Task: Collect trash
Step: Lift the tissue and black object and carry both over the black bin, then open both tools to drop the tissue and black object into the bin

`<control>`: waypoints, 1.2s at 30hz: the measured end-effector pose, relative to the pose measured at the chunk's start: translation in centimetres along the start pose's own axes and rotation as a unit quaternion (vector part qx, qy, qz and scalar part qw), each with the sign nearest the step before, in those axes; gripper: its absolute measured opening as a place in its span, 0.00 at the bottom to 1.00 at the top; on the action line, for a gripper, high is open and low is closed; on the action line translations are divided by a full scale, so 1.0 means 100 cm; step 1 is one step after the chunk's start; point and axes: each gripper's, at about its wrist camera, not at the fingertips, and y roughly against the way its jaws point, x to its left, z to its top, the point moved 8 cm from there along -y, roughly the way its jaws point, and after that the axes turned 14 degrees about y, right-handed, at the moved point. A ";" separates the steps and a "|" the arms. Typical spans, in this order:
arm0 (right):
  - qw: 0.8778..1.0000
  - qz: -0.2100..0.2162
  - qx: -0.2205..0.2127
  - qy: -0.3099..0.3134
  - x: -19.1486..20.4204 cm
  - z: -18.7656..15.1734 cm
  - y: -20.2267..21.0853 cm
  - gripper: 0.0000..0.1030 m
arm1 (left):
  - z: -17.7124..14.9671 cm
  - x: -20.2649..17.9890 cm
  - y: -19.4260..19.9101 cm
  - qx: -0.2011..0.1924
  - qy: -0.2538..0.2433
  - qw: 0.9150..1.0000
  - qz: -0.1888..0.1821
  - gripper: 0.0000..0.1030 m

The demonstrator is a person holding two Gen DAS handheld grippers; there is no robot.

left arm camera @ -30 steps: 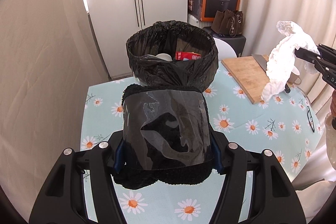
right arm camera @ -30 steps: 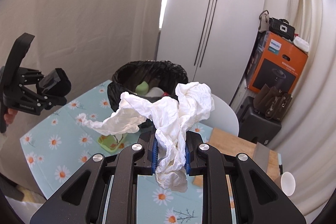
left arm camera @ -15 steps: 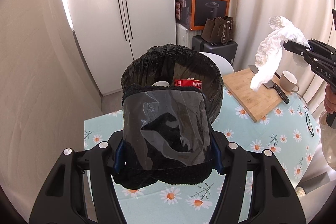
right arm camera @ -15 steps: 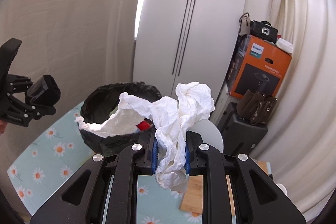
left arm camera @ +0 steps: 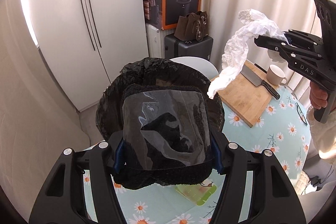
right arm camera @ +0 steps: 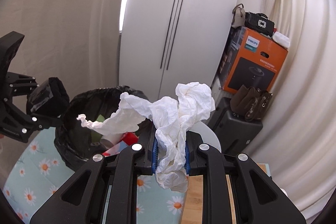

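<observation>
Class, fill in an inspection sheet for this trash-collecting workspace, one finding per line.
Surface: daisy tablecloth on table.
Job's things: black-lined bin holding rubbish; crumpled white paper; black fuzzy item under clear plastic.
Clutter: cutting board, cleaver, mug, green pad.
Grippers: left claw shut on fuzzy item; right claw shut on paper.
Cables: nothing seen.
Surroundings: wardrobe, Philips box, curtains.

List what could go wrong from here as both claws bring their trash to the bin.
1. The crumpled tissue trails a long loose tail from the right claw; released short of the black-lined bin, it may drape over the rim or land on the table.
2. The left claw grips a bulky black fuzzy item that blocks its view of the bin mouth.
3. Both claws converge on one opening and could bump.
</observation>
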 end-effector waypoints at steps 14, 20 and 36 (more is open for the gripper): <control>0.999 0.003 0.038 0.021 0.027 0.011 -0.059 0.18 | 0.009 0.007 -0.068 0.042 -0.052 0.996 -0.052 0.61; 0.998 0.024 0.048 0.025 0.039 0.014 -0.084 0.18 | 0.007 0.012 -0.089 0.058 -0.058 0.995 -0.065 0.61; 0.998 0.055 0.015 0.008 0.059 0.017 -0.094 0.79 | 0.015 0.030 -0.072 -0.010 -0.038 0.996 -0.085 0.93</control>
